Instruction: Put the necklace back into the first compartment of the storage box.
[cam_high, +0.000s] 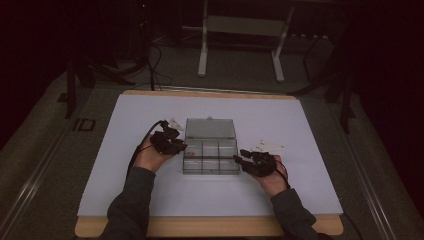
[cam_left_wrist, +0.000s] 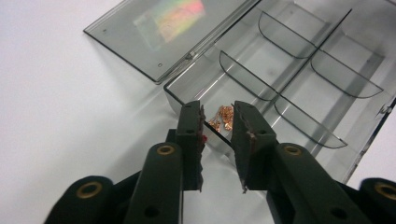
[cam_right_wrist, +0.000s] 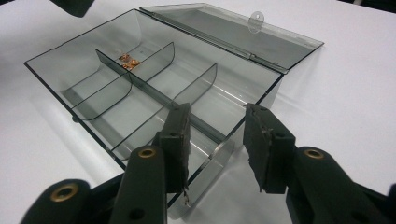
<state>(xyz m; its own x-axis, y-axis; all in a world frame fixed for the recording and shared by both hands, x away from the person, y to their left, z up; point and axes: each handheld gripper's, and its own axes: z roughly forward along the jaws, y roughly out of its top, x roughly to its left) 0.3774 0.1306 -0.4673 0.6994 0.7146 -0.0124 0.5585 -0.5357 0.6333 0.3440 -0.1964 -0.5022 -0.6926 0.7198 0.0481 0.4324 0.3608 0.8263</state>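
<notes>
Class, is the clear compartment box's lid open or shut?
Open. The lid lies flat on the table behind the compartment box, leaving its dividers uncovered.

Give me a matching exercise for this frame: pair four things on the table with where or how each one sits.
Things:
1. lid
2. copper bits
3. left gripper
4. right gripper

Places or states:
A. lying in a corner compartment of the box
B. folded back flat on the table
C. jaws apart around a corner of the box, no copper bits close by
D. jaws apart at the box wall, copper bits just beyond them

Pairs: 1-B, 2-A, 3-D, 4-C
</notes>
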